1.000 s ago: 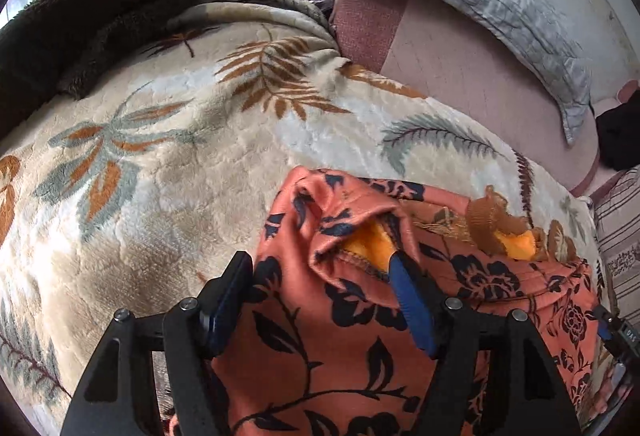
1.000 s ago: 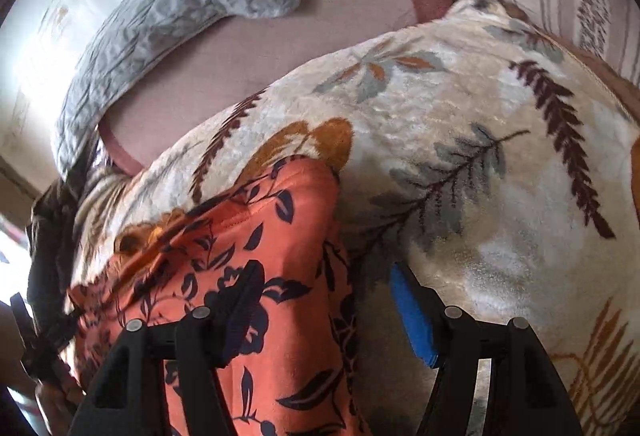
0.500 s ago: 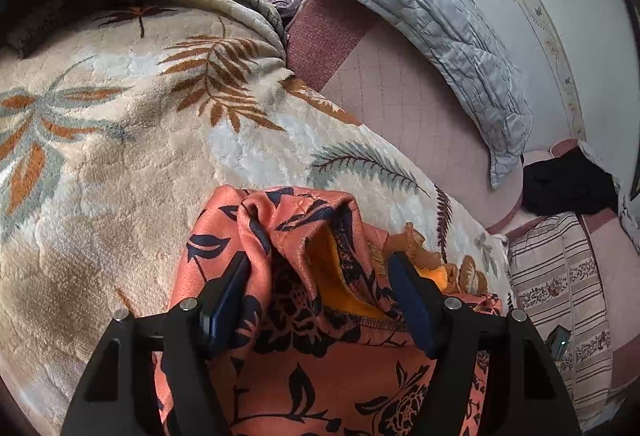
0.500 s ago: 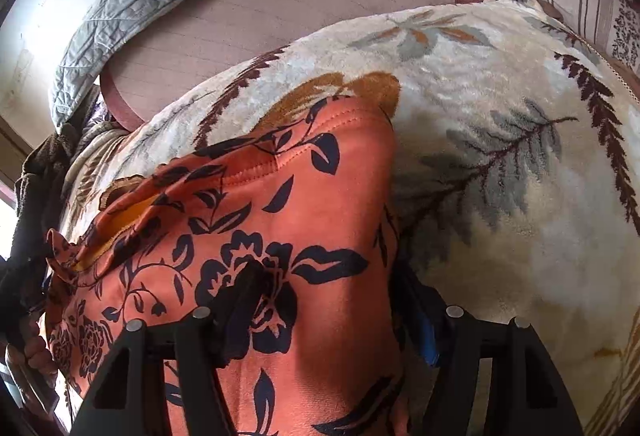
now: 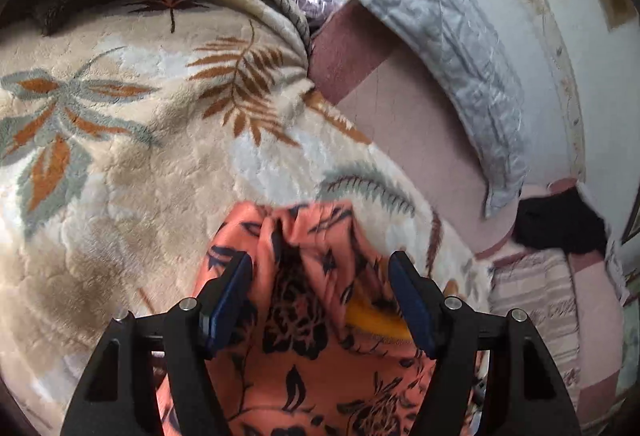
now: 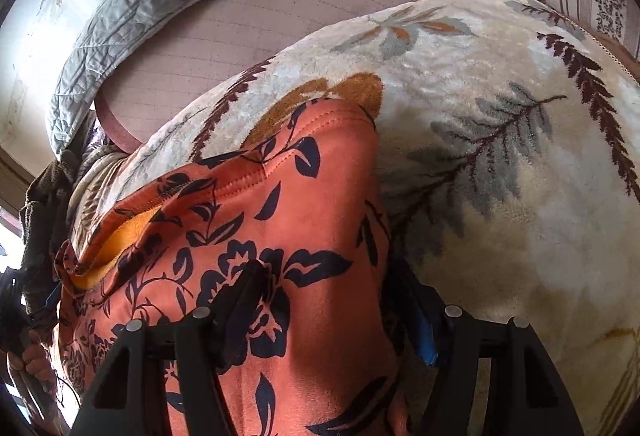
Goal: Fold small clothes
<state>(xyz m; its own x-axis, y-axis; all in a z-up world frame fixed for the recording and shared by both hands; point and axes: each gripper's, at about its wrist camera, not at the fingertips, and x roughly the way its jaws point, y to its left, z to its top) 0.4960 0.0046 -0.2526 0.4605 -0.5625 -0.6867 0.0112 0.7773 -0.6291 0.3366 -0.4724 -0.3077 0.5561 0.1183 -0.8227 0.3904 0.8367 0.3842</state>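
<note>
Bed's covered by a big leaf-print blanket [image 5: 120,164], and the orange floral garment [image 6: 280,236] on it is now bunched up more than a second ago, so folding's underway. Left hand-held gripper [image 5: 320,300] and right hand-held gripper [image 6: 324,300] both straddle cloth, jaws apart; can't tell if they're pinching, since fabric hides the right fingertips.

A bed [image 5: 420,132] in a pink quilted sheet is carrying a cream leaf-patterned blanket [image 5: 132,164], with an orange flowered garment [image 6: 304,220] lying on it, and a grey quilted pillow [image 5: 452,36] lying along its far edge.
</note>
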